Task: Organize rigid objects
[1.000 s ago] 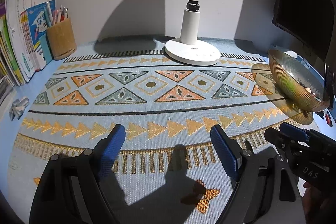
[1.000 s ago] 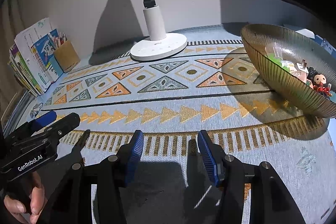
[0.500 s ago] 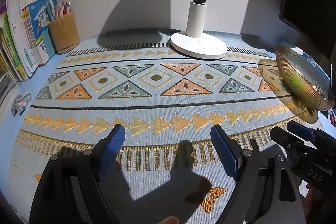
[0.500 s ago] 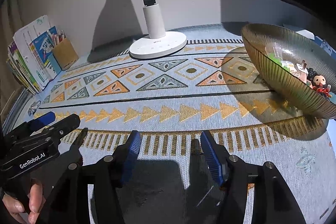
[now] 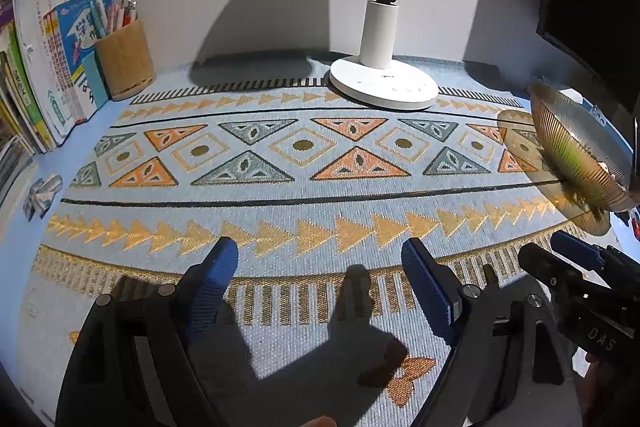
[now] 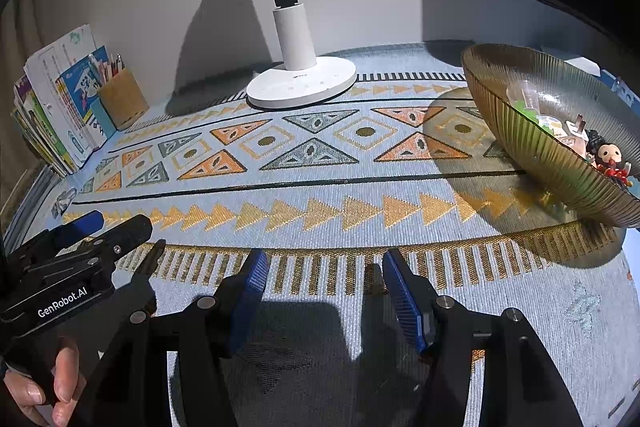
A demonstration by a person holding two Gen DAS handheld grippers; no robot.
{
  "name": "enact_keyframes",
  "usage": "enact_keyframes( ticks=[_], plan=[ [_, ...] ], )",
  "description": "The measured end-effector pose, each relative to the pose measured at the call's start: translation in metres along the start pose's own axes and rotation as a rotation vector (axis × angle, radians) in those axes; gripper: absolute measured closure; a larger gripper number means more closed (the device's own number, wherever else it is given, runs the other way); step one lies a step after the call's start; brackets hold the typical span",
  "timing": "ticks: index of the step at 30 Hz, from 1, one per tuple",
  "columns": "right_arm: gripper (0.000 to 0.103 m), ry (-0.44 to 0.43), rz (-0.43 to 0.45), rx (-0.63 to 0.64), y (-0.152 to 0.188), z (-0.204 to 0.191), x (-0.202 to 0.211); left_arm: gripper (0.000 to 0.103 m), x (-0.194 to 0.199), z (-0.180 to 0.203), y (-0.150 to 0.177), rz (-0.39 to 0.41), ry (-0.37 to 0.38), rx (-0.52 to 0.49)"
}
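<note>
Jaws apart, lamp (image 6: 301, 83), bowl (image 6: 520, 131) beyond

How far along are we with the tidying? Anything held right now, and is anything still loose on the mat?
Looks done: small toys, including a doll, lie in the ribbed bowl, and the patterned mat shows no loose items. In hand: nothing; the left tool and the right tool are both open and empty, the right's jaws having just widened. Possibly left: a small grey item off the mat's left edge, too unclear to identify.
</note>
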State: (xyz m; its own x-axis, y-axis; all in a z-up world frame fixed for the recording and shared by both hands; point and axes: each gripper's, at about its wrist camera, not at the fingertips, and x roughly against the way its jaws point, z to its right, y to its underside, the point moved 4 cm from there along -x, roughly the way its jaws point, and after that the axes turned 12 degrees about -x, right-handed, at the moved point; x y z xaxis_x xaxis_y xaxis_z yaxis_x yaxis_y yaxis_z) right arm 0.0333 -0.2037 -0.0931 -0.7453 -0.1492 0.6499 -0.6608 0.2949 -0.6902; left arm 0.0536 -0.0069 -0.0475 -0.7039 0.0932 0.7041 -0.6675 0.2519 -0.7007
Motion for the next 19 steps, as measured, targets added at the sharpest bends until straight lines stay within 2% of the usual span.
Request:
enact_keyframes(
  ticks=[14, 19],
  plan=[
    [0.045, 0.003, -0.009, 0.007, 0.0009, 0.0001, -0.0019, 0.02, -0.0018, -0.0007, 0.0, -0.006, 0.011, 0.007],
    [0.045, 0.003, -0.009, 0.007, 0.0012, -0.0001, -0.0022, 0.02, 0.0053, 0.0011, -0.0009, 0.038, -0.009, -0.002]
  ],
)
